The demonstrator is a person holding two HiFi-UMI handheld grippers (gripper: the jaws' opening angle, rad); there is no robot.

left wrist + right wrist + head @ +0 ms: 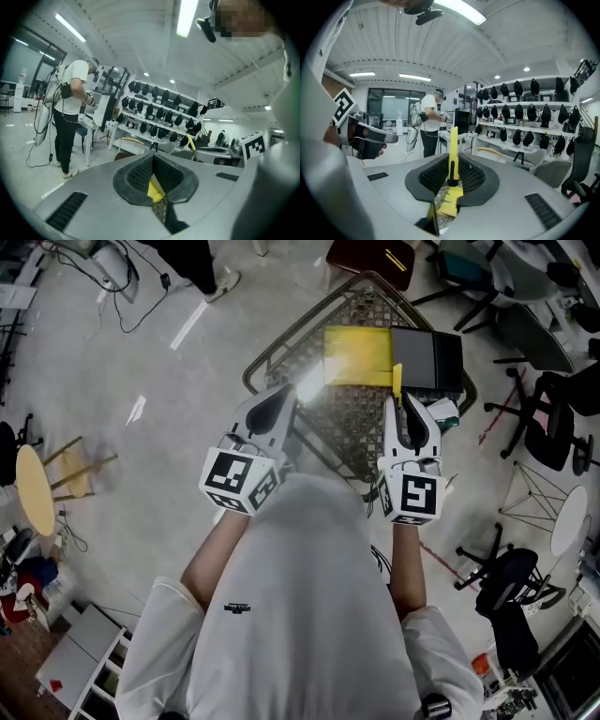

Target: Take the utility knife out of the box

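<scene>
Most of the job looks done. Your right tongs (pixel 453 161) are pinched on the thin yellow utility knife with the black slider (pixel 452 140). It is up in the air, just on your side of the flat yellow and black box (pixel 357 357), not inside it. Your left tongs (pixel 153 158) are squeezed together on nothing. I think you only need to put the knife down. The brown woven worktop (pixel 349 432) is bare on your side of the box. Its round rim runs close behind the box.
</scene>
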